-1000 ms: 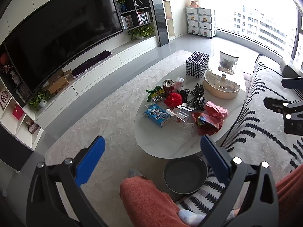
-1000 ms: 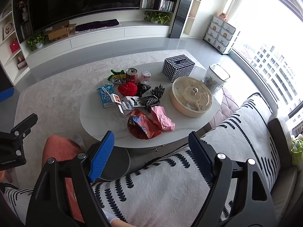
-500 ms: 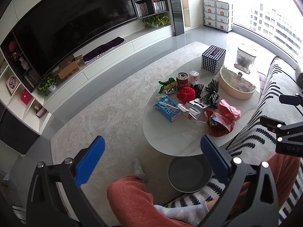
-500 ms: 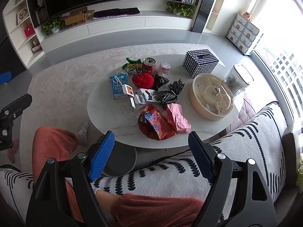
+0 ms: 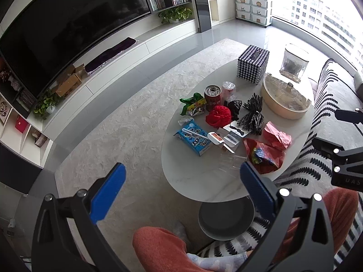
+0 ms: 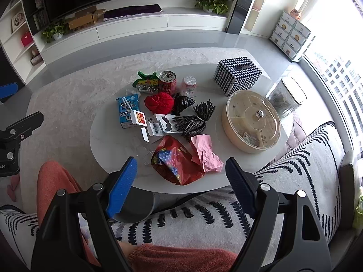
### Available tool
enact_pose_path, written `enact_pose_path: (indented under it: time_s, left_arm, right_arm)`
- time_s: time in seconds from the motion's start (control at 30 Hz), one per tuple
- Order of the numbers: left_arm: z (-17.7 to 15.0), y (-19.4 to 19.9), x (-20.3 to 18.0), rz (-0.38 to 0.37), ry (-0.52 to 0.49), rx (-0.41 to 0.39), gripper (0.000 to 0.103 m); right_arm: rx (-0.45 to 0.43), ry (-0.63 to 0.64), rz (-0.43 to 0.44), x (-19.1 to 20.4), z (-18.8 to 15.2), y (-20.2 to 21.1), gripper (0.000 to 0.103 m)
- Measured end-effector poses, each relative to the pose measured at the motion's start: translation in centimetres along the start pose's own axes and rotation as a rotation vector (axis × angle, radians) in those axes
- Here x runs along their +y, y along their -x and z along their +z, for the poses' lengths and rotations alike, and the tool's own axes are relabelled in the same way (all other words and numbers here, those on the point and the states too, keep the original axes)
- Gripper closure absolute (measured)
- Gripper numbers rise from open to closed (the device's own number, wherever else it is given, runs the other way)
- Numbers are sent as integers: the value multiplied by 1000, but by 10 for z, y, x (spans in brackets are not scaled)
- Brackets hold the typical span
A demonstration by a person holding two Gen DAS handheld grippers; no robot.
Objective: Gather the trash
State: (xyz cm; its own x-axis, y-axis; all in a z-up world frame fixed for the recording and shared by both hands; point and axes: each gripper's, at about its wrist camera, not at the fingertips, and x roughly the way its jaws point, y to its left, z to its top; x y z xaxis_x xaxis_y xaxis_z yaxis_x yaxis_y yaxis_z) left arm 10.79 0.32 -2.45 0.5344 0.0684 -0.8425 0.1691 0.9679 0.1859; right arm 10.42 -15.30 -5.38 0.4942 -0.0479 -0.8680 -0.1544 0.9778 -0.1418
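Note:
Trash lies spread over a white oval coffee table [image 5: 199, 181] [image 6: 109, 140]: a red foil bag [image 6: 177, 161] [image 5: 265, 156], crumpled pink paper [image 6: 204, 151] [image 5: 276, 133], a blue milk carton [image 6: 127, 111] [image 5: 192, 138], a red can [image 6: 167, 82] [image 5: 212, 95], a red crumpled wad [image 6: 158, 103], a green wrapper [image 6: 146, 82] and black-and-white shredded strips [image 6: 195, 120]. A grey round bin [image 5: 225, 219] [image 6: 133, 208] stands on the floor under the table's near edge. My left gripper [image 5: 181, 188] hangs open above the rug, short of the table. My right gripper [image 6: 181, 181] is open over the table's near edge, nothing between its fingers.
A beaded tissue box [image 6: 237, 74], a round lidded snack tray [image 6: 251, 122] and a clear canister [image 6: 287, 97] stand on the table's far right. A patterned sofa cover [image 6: 295, 181] and a person's legs in orange trousers [image 5: 163, 249] fill the foreground. A TV unit lines the far wall.
Both grippers have come lower and closer to the table, so the trash looms larger. Their jaws have stayed wide apart and empty.

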Motion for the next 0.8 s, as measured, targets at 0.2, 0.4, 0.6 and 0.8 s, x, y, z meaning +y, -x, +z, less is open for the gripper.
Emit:
enact_pose_path:
  time_s: [0.2, 0.4, 0.6, 0.8]
  left_arm:
    - [34, -43, 2, -25, 16, 70, 2]
    - [83, -71, 4, -23, 45, 112, 2]
    - [113, -58, 9, -24, 96, 130, 2]
    - [101, -16, 1, 56, 129, 55, 2]
  right_arm:
    - [56, 41, 16, -7, 36, -39, 26]
    - [71, 88, 20, -24, 80, -58, 26]
    - [60, 156, 0, -32, 116, -38, 26]
    - [-40, 219, 12, -34, 111, 10, 26]
